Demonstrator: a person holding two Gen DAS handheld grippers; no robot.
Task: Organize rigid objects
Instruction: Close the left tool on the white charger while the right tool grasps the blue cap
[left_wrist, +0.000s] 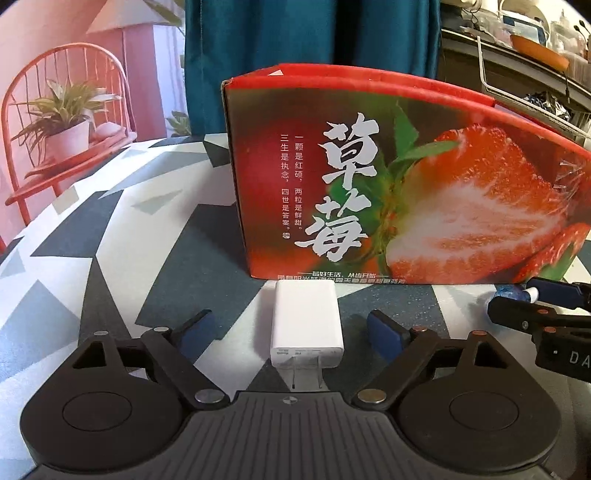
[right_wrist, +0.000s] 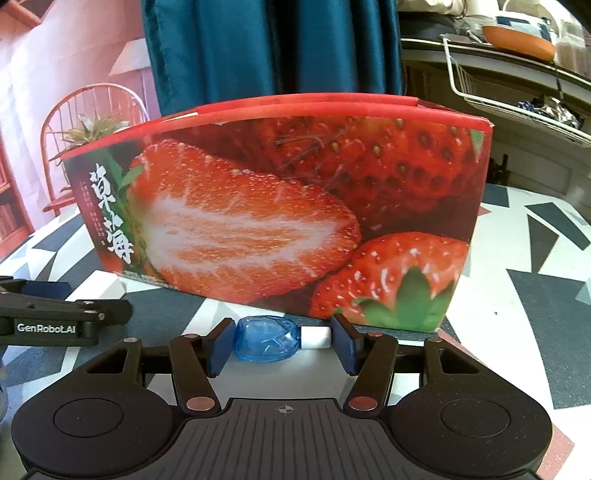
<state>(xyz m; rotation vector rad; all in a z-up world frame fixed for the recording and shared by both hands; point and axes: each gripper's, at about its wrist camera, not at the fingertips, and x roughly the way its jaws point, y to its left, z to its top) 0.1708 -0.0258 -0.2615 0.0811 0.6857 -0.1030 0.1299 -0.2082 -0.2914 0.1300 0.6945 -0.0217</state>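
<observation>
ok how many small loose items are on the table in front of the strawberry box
2. A white charger lies between the open left hand-held gripper; a small blue bottle sits clamped in the right hand-held gripper. The strawberry box may hide others.

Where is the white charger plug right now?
In the left wrist view, the white charger lies on the patterned table, between the open jaws, just before the strawberry box.

My box (left_wrist: 369, 177) is red, printed with cut strawberries, green leaves and white script. The charger (left_wrist: 306, 325) before it is plain white. The little bottle (right_wrist: 264, 339) is clear blue with a white cap. The counter (left_wrist: 122, 258) wears grey, white and dark triangles. My hand-held gripper (left_wrist: 291, 330) is black with blue pads (left_wrist: 384, 334).
</observation>
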